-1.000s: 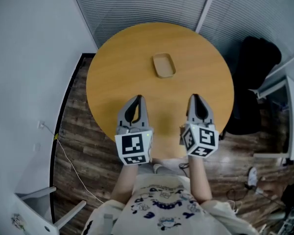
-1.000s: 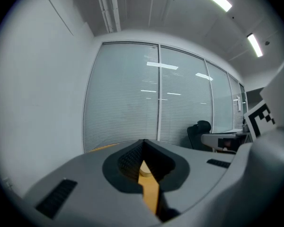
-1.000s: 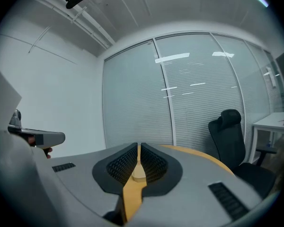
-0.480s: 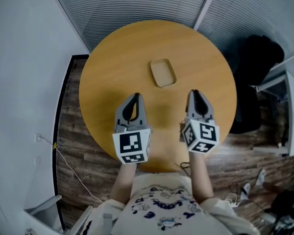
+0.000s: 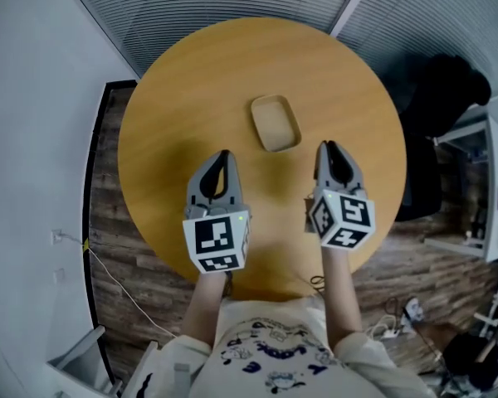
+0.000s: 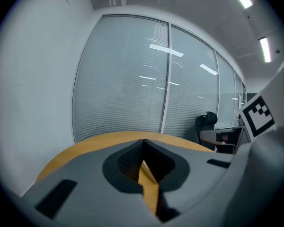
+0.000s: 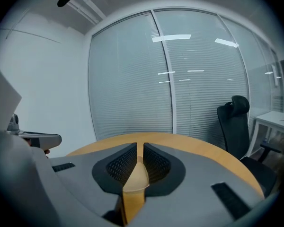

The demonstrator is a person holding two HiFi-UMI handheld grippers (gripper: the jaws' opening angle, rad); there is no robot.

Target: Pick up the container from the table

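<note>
Container: tan, shallow, rounded-rectangular container at the middle of the round wooden desk, long axis 11-to-5 o'clock.
Your left hand-held gripper: jaws together, empty, at the container's 8 o'clock.
Your right hand-held gripper: jaws nearly touching, empty, at its 4 o'clock.

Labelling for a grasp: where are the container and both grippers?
container (image 5: 275,123), head view, middle of its floor.
left gripper (image 5: 224,153), head view, between its fingertips.
right gripper (image 5: 326,146), head view, between its fingertips.

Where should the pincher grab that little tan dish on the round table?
Probably take the dish by the thin rim at its near end, coming down from above with one jaw inside and one outside. It lies flat, open and shallow on the table, so its low sides give little to squeeze.
</note>
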